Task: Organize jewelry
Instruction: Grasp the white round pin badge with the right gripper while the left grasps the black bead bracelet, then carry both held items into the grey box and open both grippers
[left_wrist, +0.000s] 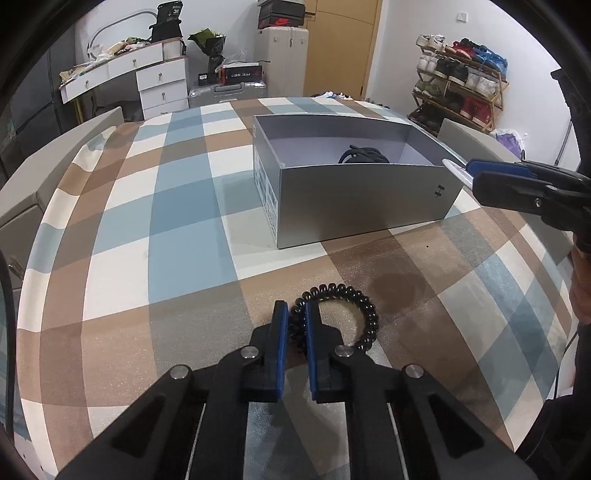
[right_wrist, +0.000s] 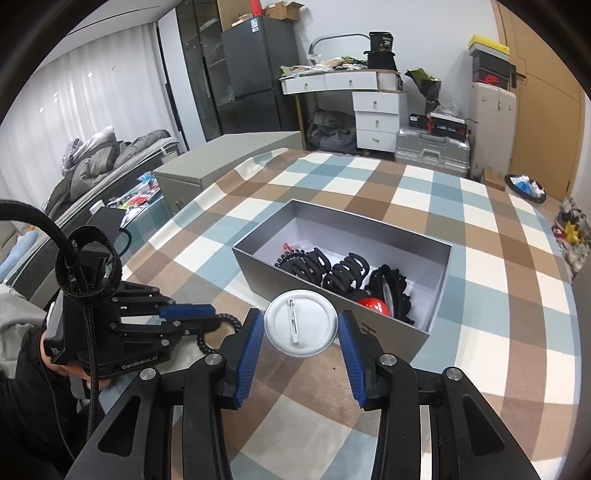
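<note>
A black coiled hair tie (left_wrist: 354, 306) lies on the checked tablecloth, and my left gripper (left_wrist: 296, 308) is shut on its left side. From the right wrist view the same gripper (right_wrist: 218, 321) shows at the left, with the hair tie (right_wrist: 203, 341) under its tips. My right gripper (right_wrist: 301, 321) is shut on a round white pin badge (right_wrist: 301, 323), back side up, held just before the near wall of the grey open box (right_wrist: 441, 273). In the left wrist view the right gripper (left_wrist: 471, 173) holds the badge (left_wrist: 456, 170) at the box's (left_wrist: 362, 199) near right corner.
The box holds several black hair claws (right_wrist: 332, 267) and a red round item (right_wrist: 375, 305). The checked cloth (left_wrist: 155, 206) spreads wide to the left of the box. A grey cabinet (right_wrist: 221, 162) stands beyond the table's left edge, and a person's hand (right_wrist: 85, 380) grips the left tool.
</note>
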